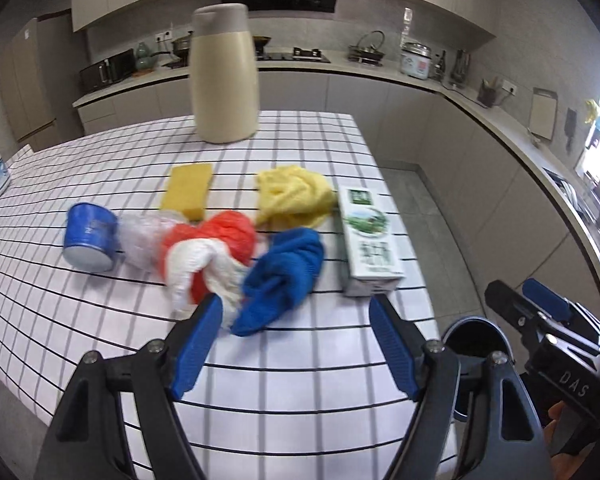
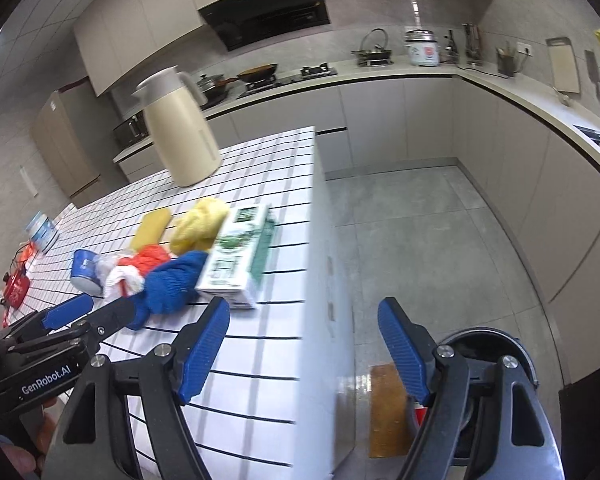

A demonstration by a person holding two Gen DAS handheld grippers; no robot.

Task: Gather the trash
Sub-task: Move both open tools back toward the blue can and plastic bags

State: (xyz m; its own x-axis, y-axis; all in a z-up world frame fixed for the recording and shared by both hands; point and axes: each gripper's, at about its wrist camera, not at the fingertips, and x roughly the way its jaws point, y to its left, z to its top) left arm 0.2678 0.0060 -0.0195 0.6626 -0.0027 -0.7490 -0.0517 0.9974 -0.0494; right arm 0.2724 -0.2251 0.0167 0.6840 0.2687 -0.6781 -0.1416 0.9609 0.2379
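Both tools, left point(image 1: 296, 344) and right point(image 2: 304, 348), spread wide and empty; trash bin point(image 2: 484, 338) mostly hidden behind the right one.

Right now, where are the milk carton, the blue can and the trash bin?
milk carton point(image 1: 370, 236), left wrist view, its printed top face.
blue can point(image 1: 90, 230), left wrist view, its blue side.
trash bin point(image 1: 476, 340), left wrist view, its dark opening.

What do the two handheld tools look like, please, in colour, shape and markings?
Both match. The left tool and right tool each have black angular linkage arms with silver pivot bolts and two long, ribbed blue pads. White lettering marks the bodies: "GenRobot.AI" on the left, "DAS" on the right. No cables show; sleeves look dark.
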